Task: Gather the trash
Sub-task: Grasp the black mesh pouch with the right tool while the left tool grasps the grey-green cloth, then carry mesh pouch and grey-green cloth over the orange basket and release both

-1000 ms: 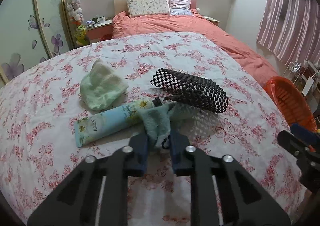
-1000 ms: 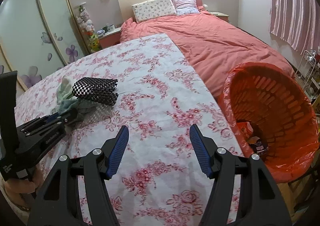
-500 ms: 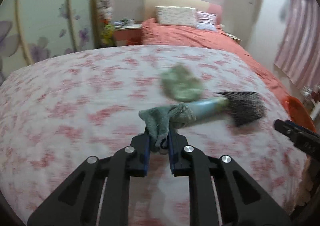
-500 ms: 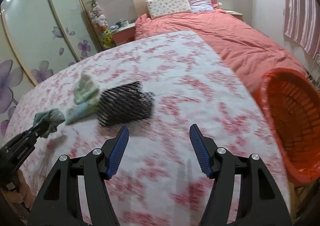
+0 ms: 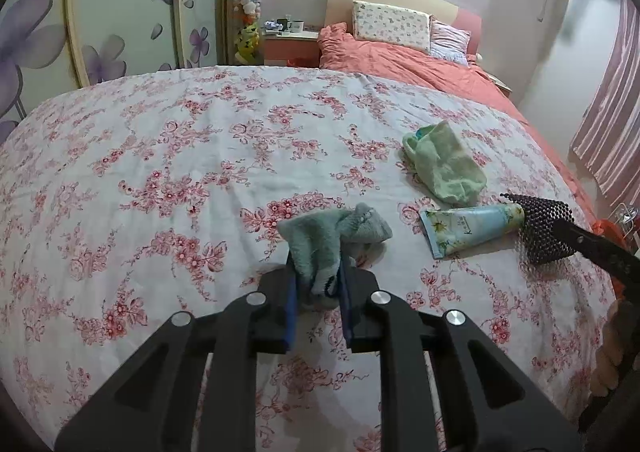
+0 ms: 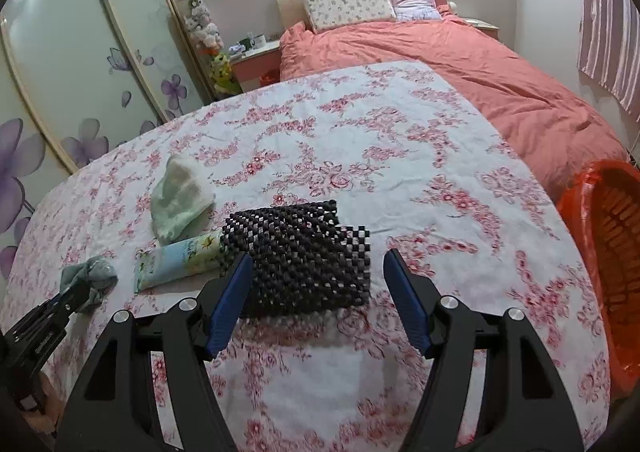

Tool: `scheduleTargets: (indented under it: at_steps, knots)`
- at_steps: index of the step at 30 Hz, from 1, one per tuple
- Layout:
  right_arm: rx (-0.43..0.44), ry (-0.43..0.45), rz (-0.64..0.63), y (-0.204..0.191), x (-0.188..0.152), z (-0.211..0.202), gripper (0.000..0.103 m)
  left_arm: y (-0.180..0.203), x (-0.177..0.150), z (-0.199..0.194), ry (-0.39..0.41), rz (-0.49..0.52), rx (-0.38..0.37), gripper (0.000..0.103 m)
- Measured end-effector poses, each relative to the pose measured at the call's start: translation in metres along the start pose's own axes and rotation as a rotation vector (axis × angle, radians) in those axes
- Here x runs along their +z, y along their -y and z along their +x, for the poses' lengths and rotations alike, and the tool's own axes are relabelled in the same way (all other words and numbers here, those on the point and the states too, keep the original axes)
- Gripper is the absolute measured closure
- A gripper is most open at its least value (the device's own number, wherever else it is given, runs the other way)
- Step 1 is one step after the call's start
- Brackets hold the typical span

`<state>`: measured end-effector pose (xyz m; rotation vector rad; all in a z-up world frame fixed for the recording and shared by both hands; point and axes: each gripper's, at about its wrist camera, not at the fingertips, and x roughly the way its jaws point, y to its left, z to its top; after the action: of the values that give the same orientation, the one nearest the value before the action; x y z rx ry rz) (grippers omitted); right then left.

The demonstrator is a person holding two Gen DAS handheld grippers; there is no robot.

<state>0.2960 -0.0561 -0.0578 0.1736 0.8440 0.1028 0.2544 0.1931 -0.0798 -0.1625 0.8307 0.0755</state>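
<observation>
Left gripper (image 5: 318,288): jaws clamping the grey-green cloth (image 5: 332,236), which is bunching up above the floral sheet (image 5: 160,156)
Right gripper (image 6: 318,294): jaws standing apart, hovering before the black beaded mat (image 6: 300,252)
Tube (image 5: 470,228): lying flat; long axis running crosswise; one end touching the mat
Right view only: orange basket (image 6: 576,212) sitting off the sheet's right edge
</observation>
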Motion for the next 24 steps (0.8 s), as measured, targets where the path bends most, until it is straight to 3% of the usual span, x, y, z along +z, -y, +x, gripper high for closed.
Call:
scheduleTargets:
  at_steps: [4,7,10,12,14,24]
  knots:
    - [-0.005,-0.046,-0.017,-0.004,-0.003,0.012,0.035,-0.003,0.0,0.001,-0.003,-0.011,-0.011,0.084]
    - [-0.055,-0.033,-0.067,-0.012,-0.007,0.012,0.044,-0.002,0.0,0.002,-0.007,-0.016,-0.014,0.084]
    - [-0.04,-0.034,-0.085,-0.012,-0.01,0.009,0.066,-0.003,0.0,0.002,-0.01,-0.018,-0.016,0.084]
    - [-0.012,-0.037,-0.083,-0.011,-0.012,0.007,0.087,-0.003,0.0,0.002,-0.011,-0.019,-0.016,0.084]
    - [0.007,-0.038,-0.079,-0.011,-0.014,0.004,0.093,-0.003,0.0,0.002,-0.01,-0.019,-0.017,0.084]
    - [0.025,0.021,-0.019,0.012,-0.011,-0.033,0.095,0.0,0.003,-0.009,0.012,-0.025,-0.066,0.087]
